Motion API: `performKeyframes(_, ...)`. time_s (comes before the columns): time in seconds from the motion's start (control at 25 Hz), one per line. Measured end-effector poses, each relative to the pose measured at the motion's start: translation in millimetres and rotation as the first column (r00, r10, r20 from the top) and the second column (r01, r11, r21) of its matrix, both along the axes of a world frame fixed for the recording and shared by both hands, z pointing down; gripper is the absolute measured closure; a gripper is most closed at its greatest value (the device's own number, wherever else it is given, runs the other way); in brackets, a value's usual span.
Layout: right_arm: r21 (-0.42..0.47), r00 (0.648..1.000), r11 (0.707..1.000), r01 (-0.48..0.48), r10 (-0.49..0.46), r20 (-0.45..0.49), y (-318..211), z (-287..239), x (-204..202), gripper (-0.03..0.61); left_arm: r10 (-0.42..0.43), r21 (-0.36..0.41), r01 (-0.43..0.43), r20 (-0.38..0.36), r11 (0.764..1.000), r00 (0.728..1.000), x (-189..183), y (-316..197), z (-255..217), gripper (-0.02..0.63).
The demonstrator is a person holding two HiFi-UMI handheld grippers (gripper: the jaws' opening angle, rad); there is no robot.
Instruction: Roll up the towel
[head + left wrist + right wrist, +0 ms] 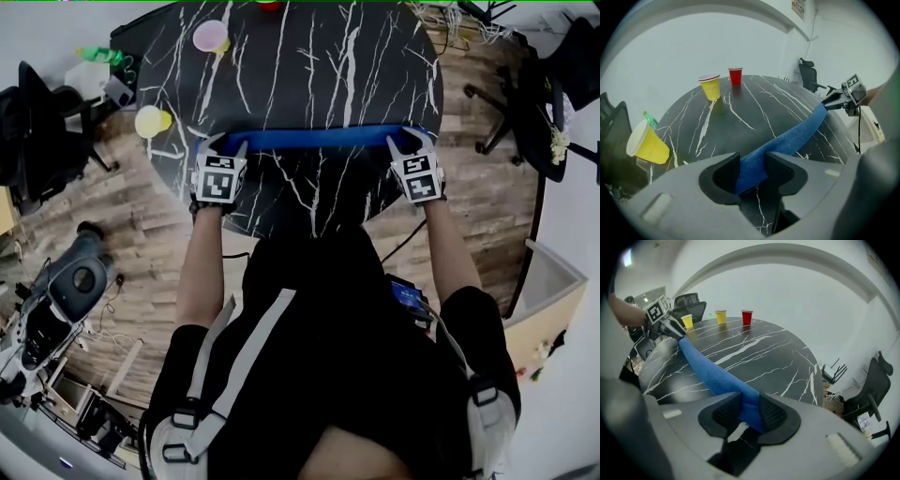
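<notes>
- The towel (319, 138), blue and rolled into a long narrow tube, runs straight across the black marbled table (309, 56) from one gripper to the other, in the half nearer the person.
- The left gripper (225, 142) is clamped on the towel's left end. In the left gripper view both pads press against the blue roll.
- The right gripper (411, 139) is closed on the right end in the same way, its 2 pads squeezing the cloth between them.
- Beyond the towel the tabletop is bare as far as 3 cups near the rim.
- A red cup (735, 76) and an upright yellow cup (710, 86) stand near each other at the far side, well apart from the roll.
- A tilted yellow cup (647, 143) sits at the left edge, nearer the left gripper.
- The towel's right end lies close to the table's right rim, with wooden floor (469, 178) just past it.
- A black chair (37, 131) stands off the table's left side and another chair (534, 103) off its right.
- The table's near edge is covered by the person's torso (319, 309).
- In the head view the red cup is cut off by the top border.
- Whether the roll rests on the tabletop or hangs just above it cannot be told.
- It is also unclear whether the tilted cup lies on the table or overhangs its edge.
</notes>
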State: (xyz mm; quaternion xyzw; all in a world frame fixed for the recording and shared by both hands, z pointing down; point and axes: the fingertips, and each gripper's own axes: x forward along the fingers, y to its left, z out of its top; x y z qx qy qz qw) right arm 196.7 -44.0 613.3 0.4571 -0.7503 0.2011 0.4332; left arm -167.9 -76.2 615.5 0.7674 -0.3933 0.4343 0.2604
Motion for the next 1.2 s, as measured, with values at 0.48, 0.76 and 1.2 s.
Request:
performKeyframes(0.48,0.153,0.990,0.982,-0.109,0.094,0.105,-1.1,-41.8,-13.4,0.451,-0.022,0.184,0.042,-0.110,0.982,0.994,6.4,2.4,-39.2,0.423)
performKeyframes(0.76,0.259,0.965,0.947,-0.192,0.134,0.227,17.0,-97.9,-24.3,0.475,-0.020,0.302,0.102,-0.263,0.948,0.964,12.2,4.9,-90.3,0.462)
performKeyframes(1.2,0.376,0.923,0.882,-0.285,0.147,0.355,48.7,-160.3,-30.2,0.561,0.062,0.442,0.135,-0.403,0.887,0.913,26.7,25.2,-170.7,0.606)
